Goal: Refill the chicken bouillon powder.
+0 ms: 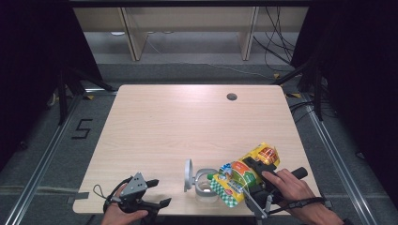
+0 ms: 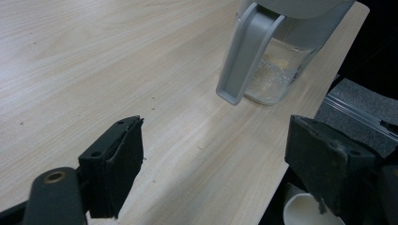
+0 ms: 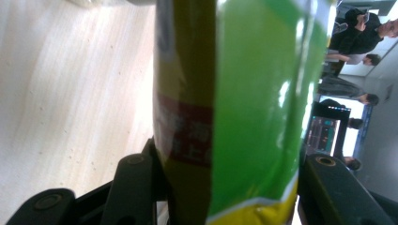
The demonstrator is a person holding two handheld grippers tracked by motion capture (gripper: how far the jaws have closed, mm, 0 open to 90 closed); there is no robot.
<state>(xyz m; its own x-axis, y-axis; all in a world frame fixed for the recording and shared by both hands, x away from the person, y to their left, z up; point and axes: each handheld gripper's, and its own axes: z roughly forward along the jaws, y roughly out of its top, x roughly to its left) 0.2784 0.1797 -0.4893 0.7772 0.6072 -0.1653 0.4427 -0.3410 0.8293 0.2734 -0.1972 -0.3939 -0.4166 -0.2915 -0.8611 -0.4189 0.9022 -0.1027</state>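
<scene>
Tipping the green-and-yellow foil snack bag over the clear lidded glass jug, right gripper clamps it; left gripper waits near-left, wide open, empty.

From the high view you look forward and down over the whole wooden table from your own side, at a distance. Your left gripper view sits low and close over the table's near edge, facing the clear pitcher, which the high view also shows. Your right gripper view looks along its jaws, pressed right up against the green-and-yellow snack bag.
</scene>
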